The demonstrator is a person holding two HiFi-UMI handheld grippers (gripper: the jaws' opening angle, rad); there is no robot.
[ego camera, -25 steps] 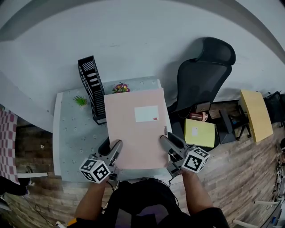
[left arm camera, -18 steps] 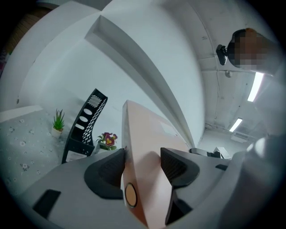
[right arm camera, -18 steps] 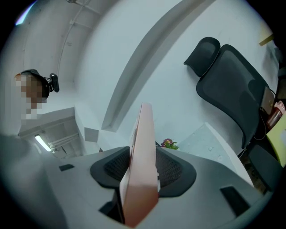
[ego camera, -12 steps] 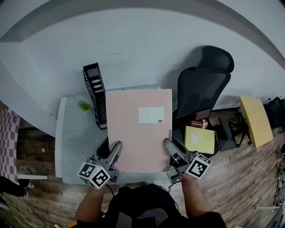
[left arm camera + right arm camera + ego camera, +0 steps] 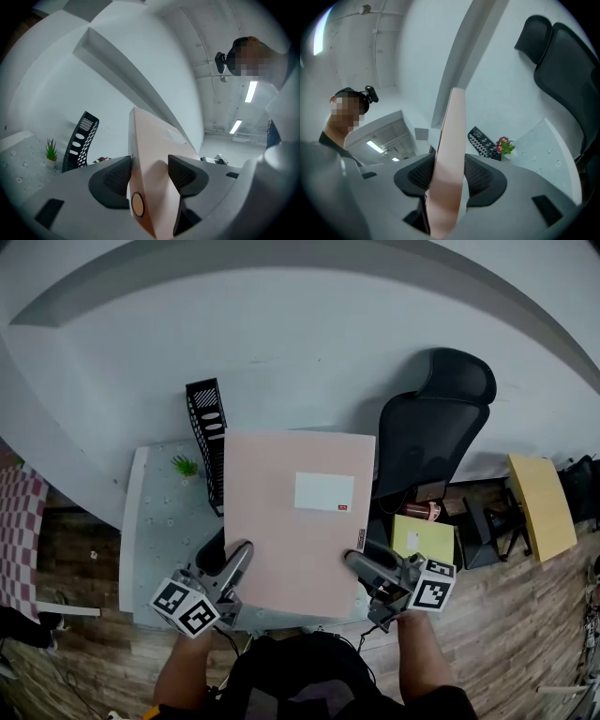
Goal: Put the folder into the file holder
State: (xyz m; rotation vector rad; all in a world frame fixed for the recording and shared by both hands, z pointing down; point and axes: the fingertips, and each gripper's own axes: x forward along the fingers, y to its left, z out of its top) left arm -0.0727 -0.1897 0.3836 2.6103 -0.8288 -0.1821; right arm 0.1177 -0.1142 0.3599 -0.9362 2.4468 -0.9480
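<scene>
A large pink folder (image 5: 295, 521) with a white label is held up above the small table, its face toward the head camera. My left gripper (image 5: 234, 563) is shut on its lower left edge and my right gripper (image 5: 361, 563) is shut on its lower right edge. In the left gripper view the folder (image 5: 150, 173) sits edge-on between the pads (image 5: 117, 176). In the right gripper view the folder (image 5: 450, 178) runs up between both pads. The black mesh file holder (image 5: 208, 442) stands upright on the table's far left part, left of the folder's top edge.
The pale table (image 5: 155, 531) carries a small green plant (image 5: 185, 466) next to the file holder; a flowering plant (image 5: 504, 145) shows in the right gripper view. A black office chair (image 5: 431, 427) stands to the right. A yellow box (image 5: 422, 538) and a wooden board (image 5: 539, 502) lie on the floor.
Both grippers have lifted the pink folder and carried it slightly right; it now looks larger and covers the flowering plant. The grip on both edges is unchanged.
</scene>
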